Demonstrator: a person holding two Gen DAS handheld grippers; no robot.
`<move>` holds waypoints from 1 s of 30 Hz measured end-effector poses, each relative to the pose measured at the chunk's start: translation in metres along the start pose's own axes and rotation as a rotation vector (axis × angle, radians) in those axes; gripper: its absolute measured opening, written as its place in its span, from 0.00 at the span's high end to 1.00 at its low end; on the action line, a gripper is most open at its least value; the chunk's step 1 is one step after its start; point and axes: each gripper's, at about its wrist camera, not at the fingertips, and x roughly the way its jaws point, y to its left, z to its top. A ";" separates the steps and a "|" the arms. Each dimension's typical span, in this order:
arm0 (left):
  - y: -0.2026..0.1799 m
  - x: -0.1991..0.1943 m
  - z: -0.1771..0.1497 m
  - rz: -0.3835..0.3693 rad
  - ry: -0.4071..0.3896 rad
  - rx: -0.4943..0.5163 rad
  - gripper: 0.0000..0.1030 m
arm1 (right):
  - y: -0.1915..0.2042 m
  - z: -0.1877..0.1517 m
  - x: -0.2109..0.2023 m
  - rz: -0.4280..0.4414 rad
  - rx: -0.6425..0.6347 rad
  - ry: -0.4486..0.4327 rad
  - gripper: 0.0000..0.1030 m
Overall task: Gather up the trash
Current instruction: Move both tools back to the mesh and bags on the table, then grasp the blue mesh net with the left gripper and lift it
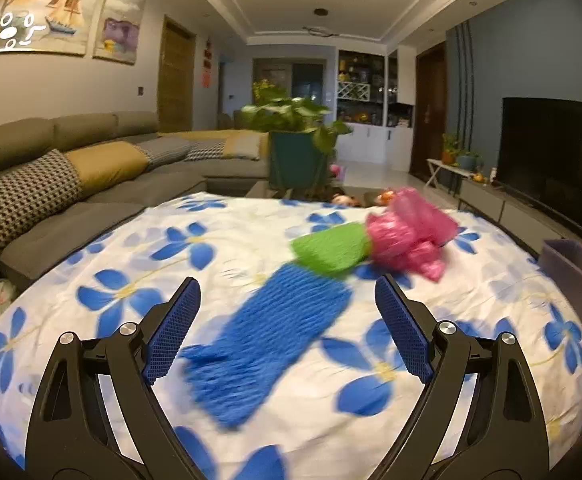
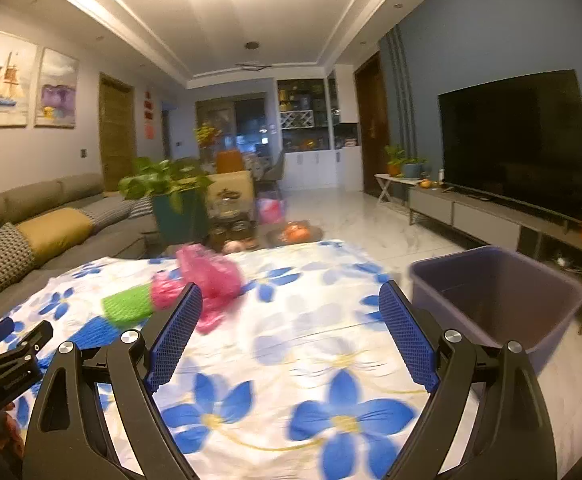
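On a table under a white cloth with blue flowers (image 1: 139, 240) lie three pieces of trash in a row: a blue foam-net sleeve (image 1: 267, 344), a green foam-net sleeve (image 1: 331, 250) and a crumpled pink plastic bag (image 1: 409, 236). My left gripper (image 1: 287, 296) hovers open just above the blue sleeve, its pads clear of it. In the right wrist view the pink bag (image 2: 207, 272) and green sleeve (image 2: 129, 306) lie ahead to the left. My right gripper (image 2: 291, 300) stands open over bare cloth. The left gripper (image 2: 7, 344) shows at the left edge.
A purple bin (image 2: 495, 300) stands off the table's right side, also seen as the bin (image 1: 575, 276) in the left view. A grey sofa (image 1: 91, 168) runs along the left. A potted plant (image 1: 295, 136) stands beyond the table. A TV (image 2: 515, 140) on a low cabinet fills the right wall.
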 end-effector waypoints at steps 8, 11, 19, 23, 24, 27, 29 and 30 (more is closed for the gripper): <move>0.028 0.018 -0.005 -0.024 0.091 -0.011 0.15 | 0.036 -0.007 0.006 0.070 -0.024 0.029 0.16; 0.028 0.031 -0.007 -0.058 0.142 -0.009 0.15 | 0.045 -0.005 0.008 0.084 -0.036 0.030 0.16; 0.019 0.065 -0.016 -0.115 0.295 0.022 0.28 | 0.054 -0.006 0.015 0.100 -0.050 0.045 0.16; 0.021 0.078 -0.022 -0.123 0.364 0.005 0.51 | 0.058 -0.008 0.019 0.107 -0.055 0.055 0.16; 0.021 0.078 -0.023 -0.126 0.367 0.002 0.53 | 0.059 -0.008 0.020 0.108 -0.057 0.058 0.16; 0.021 0.079 -0.024 -0.158 0.372 -0.002 0.73 | 0.063 -0.009 0.025 0.112 -0.062 0.065 0.16; 0.021 0.079 -0.023 -0.170 0.372 -0.001 0.83 | 0.065 -0.009 0.027 0.116 -0.064 0.072 0.16; 0.020 0.079 -0.023 -0.176 0.371 0.001 0.85 | 0.066 -0.010 0.028 0.119 -0.065 0.075 0.16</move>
